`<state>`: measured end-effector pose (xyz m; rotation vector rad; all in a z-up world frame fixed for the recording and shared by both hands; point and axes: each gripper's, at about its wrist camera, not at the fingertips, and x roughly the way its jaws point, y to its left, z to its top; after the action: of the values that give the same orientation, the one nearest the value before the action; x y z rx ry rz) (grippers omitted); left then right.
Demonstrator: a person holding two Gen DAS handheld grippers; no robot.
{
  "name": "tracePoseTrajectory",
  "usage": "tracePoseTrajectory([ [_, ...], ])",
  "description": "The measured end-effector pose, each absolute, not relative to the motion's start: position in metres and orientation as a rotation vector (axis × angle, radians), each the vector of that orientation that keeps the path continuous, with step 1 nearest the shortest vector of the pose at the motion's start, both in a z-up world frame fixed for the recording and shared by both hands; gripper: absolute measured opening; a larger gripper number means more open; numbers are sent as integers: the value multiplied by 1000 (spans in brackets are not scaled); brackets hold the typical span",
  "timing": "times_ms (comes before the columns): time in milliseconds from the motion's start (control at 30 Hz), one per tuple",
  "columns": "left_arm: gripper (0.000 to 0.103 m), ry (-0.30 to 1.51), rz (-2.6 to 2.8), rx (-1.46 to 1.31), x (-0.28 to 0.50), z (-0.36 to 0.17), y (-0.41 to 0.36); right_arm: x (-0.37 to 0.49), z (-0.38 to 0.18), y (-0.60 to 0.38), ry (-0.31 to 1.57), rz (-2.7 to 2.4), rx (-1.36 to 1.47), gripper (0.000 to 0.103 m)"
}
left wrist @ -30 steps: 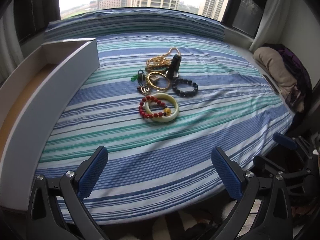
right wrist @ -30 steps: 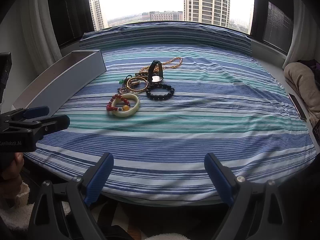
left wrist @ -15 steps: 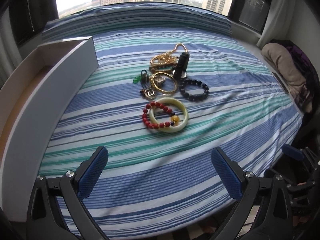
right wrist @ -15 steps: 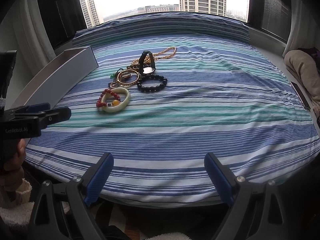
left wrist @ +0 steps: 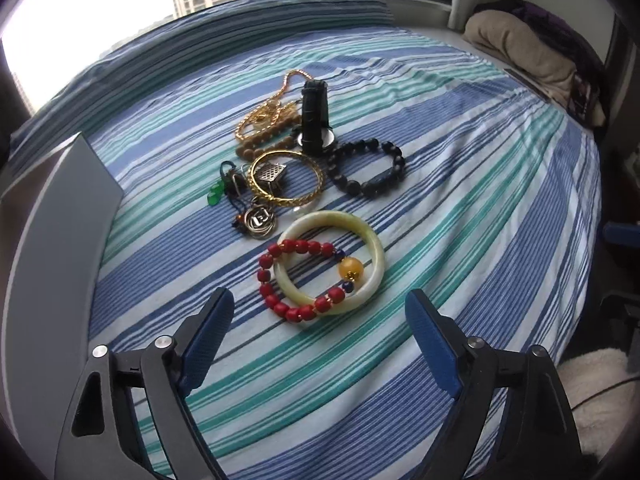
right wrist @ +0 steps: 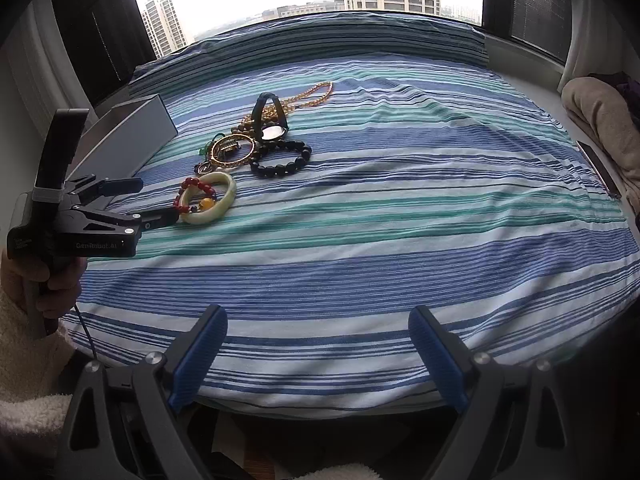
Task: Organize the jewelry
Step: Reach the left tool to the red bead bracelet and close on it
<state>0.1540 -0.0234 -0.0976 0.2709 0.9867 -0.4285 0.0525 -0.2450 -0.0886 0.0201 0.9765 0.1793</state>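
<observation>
A heap of jewelry lies on the striped bed. Nearest is a pale jade bangle (left wrist: 372, 248) with a red bead bracelet (left wrist: 276, 300) lying across it. Behind them are a gold bangle (left wrist: 316, 168), a black bead bracelet (left wrist: 384, 176), a black watch (left wrist: 314, 120), a gold chain (left wrist: 272, 104) and small pendants (left wrist: 260, 216). My left gripper (left wrist: 320, 320) is open, just short of the jade bangle; it also shows in the right wrist view (right wrist: 140, 204). My right gripper (right wrist: 318, 340) is open and empty over the bed's near edge. The jade bangle (right wrist: 224, 204) shows there too.
A long white open box (left wrist: 48, 260) lies along the bed's left side, also seen in the right wrist view (right wrist: 128, 140). A beige and purple bundle of fabric (left wrist: 532, 52) sits at the far right by the window. The striped bedspread (right wrist: 400, 220) stretches between.
My left gripper has moved forward over the bed toward the jade bangle and red beads, which now sit close before its fingers. My right gripper has crept slightly forward. Both stay open.
</observation>
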Motion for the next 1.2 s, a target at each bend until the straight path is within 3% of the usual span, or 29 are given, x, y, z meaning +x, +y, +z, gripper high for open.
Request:
tracePoseTrajectory([
  [167,53,1037,-493,280,169,-113,-23,54,-91,-246,988,179,32,94],
  [433,35,1030,-543,369,158,-123,-28,54,-92,-245,998,173,41,94],
  [500,22,1033,-539,366,157,-122,-28,55,-92,-246,999,171,44,94],
  [533,8,1037,-545,360,157,-121,-27,55,-92,-245,999,172,45,94],
  [567,7,1047,-547,346,157,-121,-26,55,-92,-245,999,173,46,94],
  [1000,10,1118,-434,336,91,-112,31,52,-91,-244,991,171,47,94],
  [1033,17,1111,-435,339,86,-111,33,51,-91,-242,991,175,44,94],
  [1067,36,1098,-438,340,83,-108,34,51,-91,-240,992,180,42,94],
  [1133,55,1051,-438,343,79,-101,33,48,-90,-236,990,191,39,94],
  [1200,55,1029,-458,346,80,-96,29,45,-88,-233,982,197,28,94],
])
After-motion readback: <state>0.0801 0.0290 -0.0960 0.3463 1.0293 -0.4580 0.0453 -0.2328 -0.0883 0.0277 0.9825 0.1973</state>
